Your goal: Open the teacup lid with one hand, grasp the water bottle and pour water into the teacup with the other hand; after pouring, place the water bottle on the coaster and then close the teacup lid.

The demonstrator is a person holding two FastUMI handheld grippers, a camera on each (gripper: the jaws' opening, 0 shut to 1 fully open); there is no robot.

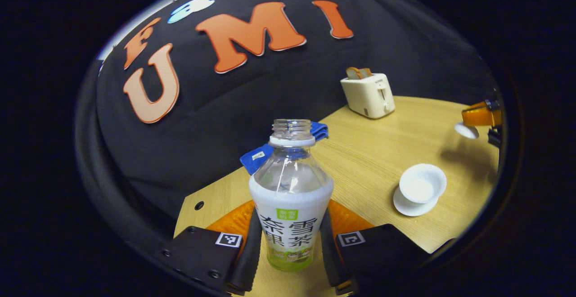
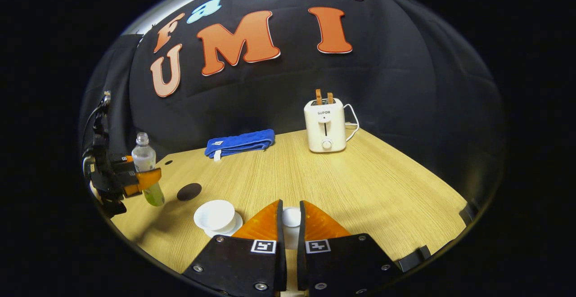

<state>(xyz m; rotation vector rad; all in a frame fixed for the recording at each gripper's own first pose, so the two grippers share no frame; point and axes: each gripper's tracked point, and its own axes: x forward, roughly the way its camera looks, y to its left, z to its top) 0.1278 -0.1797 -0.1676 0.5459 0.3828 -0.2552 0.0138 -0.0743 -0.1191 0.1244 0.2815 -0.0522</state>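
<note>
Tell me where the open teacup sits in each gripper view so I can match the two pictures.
Left gripper view: the teacup stands on its saucer at lower right, right of the held water bottle.
Right gripper view: the teacup is at lower left of centre, just left of the right gripper, which holds the lid.
Shared landmark: the toaster at the back of the table.

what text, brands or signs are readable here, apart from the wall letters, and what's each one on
"SUPOR": front of the toaster.
Water bottle label: large printed characters, not read out here.
White tag on the blue towel: too small to read.
Square coded markers on the left gripper and right gripper: patterns, no words.
</note>
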